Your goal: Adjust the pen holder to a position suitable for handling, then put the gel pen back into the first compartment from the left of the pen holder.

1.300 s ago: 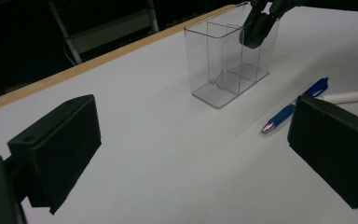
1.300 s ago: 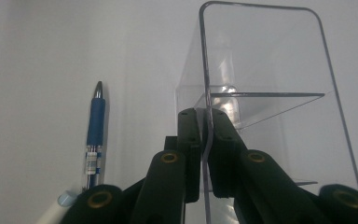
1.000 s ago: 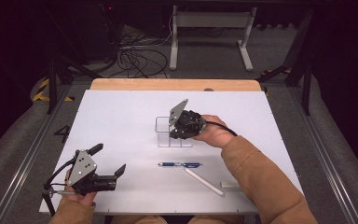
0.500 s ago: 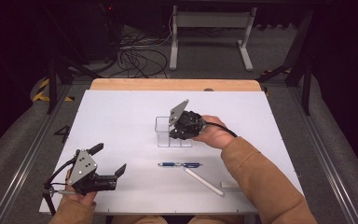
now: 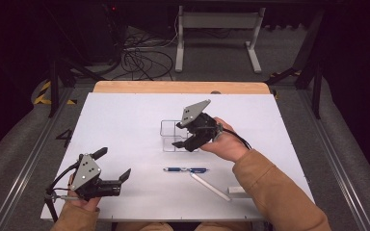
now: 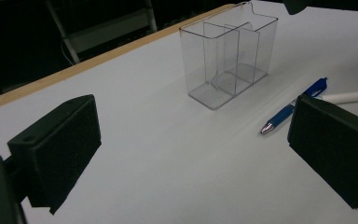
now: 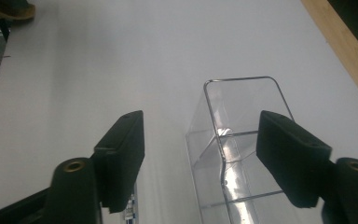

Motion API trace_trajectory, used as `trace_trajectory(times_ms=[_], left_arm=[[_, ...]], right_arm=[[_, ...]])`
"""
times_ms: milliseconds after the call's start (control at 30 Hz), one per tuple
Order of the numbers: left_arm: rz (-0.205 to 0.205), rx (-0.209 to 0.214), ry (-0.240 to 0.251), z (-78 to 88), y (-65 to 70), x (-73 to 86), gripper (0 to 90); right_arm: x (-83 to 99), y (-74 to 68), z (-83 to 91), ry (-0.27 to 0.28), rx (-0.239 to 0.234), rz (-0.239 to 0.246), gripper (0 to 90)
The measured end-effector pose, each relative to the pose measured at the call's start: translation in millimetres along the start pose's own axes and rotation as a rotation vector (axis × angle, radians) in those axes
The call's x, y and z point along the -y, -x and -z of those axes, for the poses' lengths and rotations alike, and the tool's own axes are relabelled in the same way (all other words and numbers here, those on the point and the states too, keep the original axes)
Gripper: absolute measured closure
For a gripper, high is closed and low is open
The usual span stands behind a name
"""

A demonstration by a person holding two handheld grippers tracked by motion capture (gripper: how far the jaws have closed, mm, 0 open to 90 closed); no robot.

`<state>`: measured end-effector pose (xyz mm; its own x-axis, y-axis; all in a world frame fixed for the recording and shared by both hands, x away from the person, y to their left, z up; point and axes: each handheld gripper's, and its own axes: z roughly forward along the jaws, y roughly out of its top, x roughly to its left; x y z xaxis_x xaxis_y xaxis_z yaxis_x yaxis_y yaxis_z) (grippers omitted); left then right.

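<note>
Clear [image 5: 176, 135] divided box, upright, empty.

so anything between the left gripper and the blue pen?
Nothing visible. In the left gripper view, bare white table runs from the open fingers to the blue pen. The clear holder stands farther back, off that line.
</note>
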<state>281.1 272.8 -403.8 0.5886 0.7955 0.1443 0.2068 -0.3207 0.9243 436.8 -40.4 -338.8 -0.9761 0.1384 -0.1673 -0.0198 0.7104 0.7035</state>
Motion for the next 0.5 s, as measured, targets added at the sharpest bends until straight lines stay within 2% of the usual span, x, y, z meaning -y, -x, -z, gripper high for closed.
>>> trace_trajectory(times_ms=[133,300,500], left_arm=[[-0.001,0.001,0.001,0.0,-0.6,-0.2,3.4],[0.002,0.002,0.001,-0.4,-0.4,0.1,3.4],[0.000,0.005,0.000,-0.2,0.5,0.0,3.4]], right_arm=[[-0.1,-9.8,0.0,-0.002,0.009,-0.002,29.4],[1.7,-19.3,-5.0,-0.012,-0.014,-0.050,28.4],[3.2,-27.3,-16.0,-0.067,-0.039,-0.060,28.4]])
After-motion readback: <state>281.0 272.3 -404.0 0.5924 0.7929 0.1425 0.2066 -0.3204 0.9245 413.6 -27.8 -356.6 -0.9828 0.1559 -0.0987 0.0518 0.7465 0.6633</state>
